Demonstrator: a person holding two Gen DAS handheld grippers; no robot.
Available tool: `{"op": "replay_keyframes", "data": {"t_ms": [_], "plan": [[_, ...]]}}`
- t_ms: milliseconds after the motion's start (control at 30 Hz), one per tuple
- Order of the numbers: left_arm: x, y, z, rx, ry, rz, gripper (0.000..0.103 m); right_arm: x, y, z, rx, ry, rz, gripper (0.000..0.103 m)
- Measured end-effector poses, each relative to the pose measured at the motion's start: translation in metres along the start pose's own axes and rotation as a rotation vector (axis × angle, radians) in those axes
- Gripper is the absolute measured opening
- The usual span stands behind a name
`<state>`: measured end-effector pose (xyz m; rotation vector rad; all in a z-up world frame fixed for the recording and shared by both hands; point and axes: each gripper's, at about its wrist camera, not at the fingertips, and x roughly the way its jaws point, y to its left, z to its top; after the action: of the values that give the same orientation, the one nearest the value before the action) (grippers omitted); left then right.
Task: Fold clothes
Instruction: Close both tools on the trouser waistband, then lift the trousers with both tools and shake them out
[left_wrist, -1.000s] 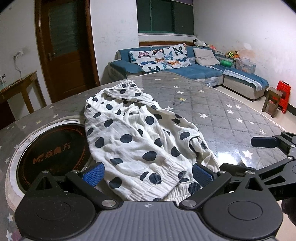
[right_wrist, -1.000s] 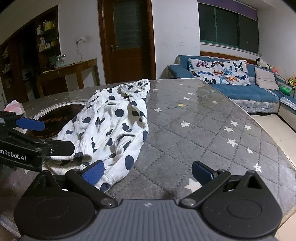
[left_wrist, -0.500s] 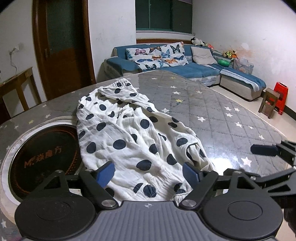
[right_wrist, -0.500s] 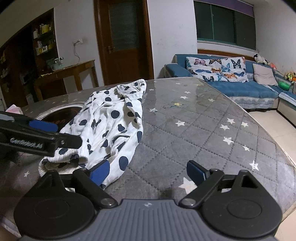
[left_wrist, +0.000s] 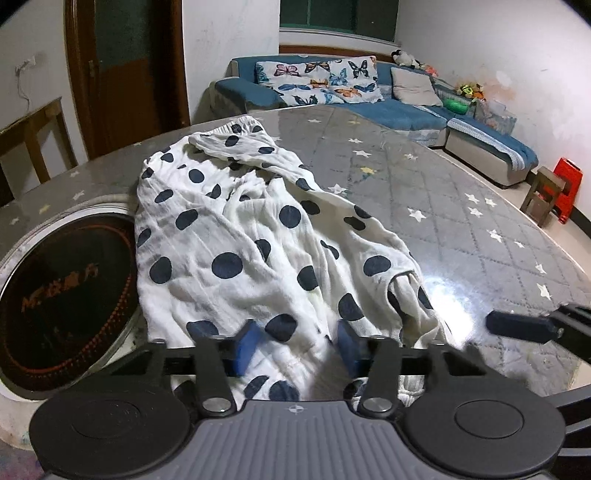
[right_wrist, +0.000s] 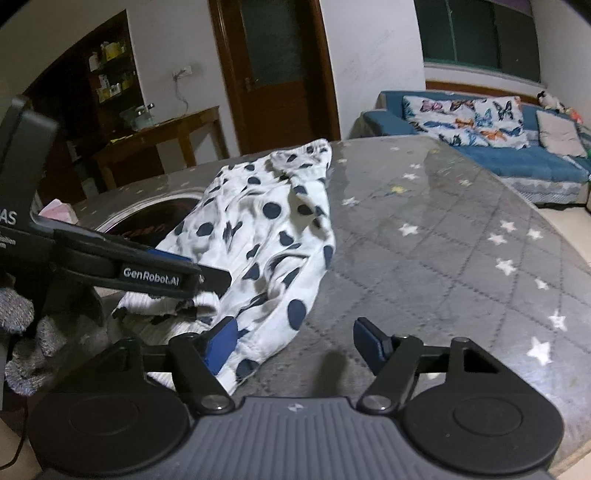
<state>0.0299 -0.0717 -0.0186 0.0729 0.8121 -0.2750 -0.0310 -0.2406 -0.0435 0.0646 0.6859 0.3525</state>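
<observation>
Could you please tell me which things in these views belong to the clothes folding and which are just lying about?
In the job:
polka-dot garment
left gripper, closing over its near hem
right gripper, closing at its edge
table

Lying about:
sofa
red stool
side table

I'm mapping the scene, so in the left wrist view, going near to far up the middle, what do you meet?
Left claw, closing with cloth between its pads → polka-dot garment → bare starred table cover → butterfly cushions on the blue sofa → window.
</observation>
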Motion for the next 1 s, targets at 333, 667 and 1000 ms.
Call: {"op": "replay_keyframes", "data": {"t_ms": [333,667,1000], "plan": [[-0.027,0.035,0.0,-0.104,-0.049,-0.031,0.006,0.014,-0.001,0.001,0.041,0.039,0.067,0.025],[-0.068,0.084,-0.013,-0.22,-0.123,0.049,0.004,0.001,-0.004,0.012,0.045,0.009,0.108,0.005],[-0.095,0.116,-0.057,-0.325,-0.093,0.106,0.003,-0.014,-0.006,0.009,0.026,0.031,0.115,0.003]]}}
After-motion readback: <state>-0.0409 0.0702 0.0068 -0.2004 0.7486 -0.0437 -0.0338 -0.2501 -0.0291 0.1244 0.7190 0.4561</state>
